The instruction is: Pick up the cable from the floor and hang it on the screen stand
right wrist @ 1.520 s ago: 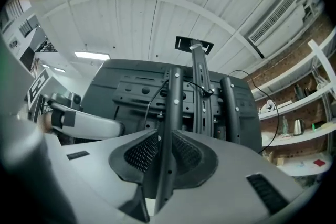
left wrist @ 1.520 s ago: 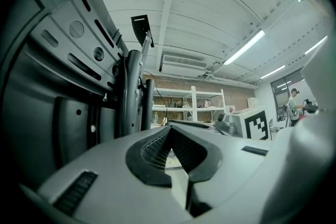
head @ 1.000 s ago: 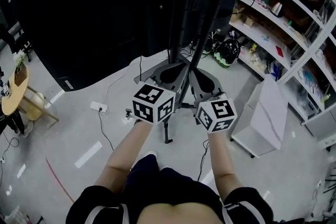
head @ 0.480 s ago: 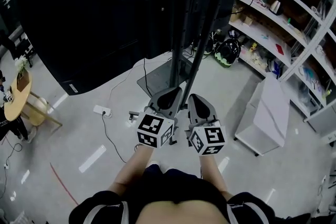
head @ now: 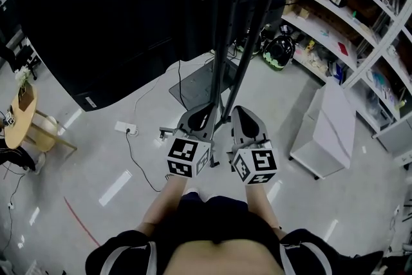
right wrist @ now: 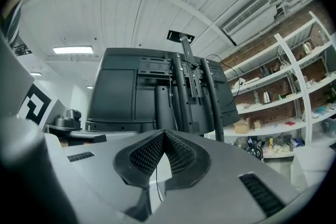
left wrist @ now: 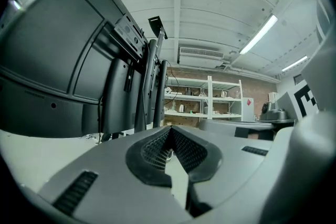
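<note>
Grey left gripper (head: 207, 109) and right gripper (head: 239, 111), jaws of both tight together and empty, before the black screen stand (head: 221, 42).

2 bare forearms (head: 162, 203) reach forward; grey left gripper (head: 205, 114) and grey right gripper (head: 243, 118) point level, side by side, jaws closed.

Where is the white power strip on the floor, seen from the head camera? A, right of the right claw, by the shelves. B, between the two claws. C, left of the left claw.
C: in the head view the white power strip lies on the floor left of the left claw.
</note>
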Motion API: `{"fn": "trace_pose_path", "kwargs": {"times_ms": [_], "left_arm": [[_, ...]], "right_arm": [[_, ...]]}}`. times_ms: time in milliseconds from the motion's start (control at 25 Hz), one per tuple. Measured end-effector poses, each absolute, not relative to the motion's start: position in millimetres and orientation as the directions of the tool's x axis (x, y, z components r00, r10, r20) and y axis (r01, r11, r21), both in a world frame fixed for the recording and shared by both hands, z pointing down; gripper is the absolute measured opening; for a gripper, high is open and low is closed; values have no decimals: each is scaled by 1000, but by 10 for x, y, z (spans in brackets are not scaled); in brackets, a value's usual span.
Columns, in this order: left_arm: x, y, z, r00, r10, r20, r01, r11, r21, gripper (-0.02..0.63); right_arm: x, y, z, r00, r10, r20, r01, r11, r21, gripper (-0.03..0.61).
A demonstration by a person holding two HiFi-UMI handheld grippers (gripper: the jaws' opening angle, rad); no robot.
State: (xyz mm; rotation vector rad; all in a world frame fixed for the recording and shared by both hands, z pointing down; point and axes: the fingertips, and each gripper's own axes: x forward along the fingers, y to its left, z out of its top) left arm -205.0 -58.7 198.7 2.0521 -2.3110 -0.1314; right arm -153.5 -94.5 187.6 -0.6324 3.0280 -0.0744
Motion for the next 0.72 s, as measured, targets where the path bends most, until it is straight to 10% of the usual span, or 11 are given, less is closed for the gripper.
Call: {"fn": "trace_pose_path", "kwargs": {"times_ms": [720], "left_arm": [[-2102,-474,2051,-129,-992,-17,-984,126,130,3]], "right_arm": [[-1722,-660,1991,-935,-354,-9,-353,933,-72,21]]}}
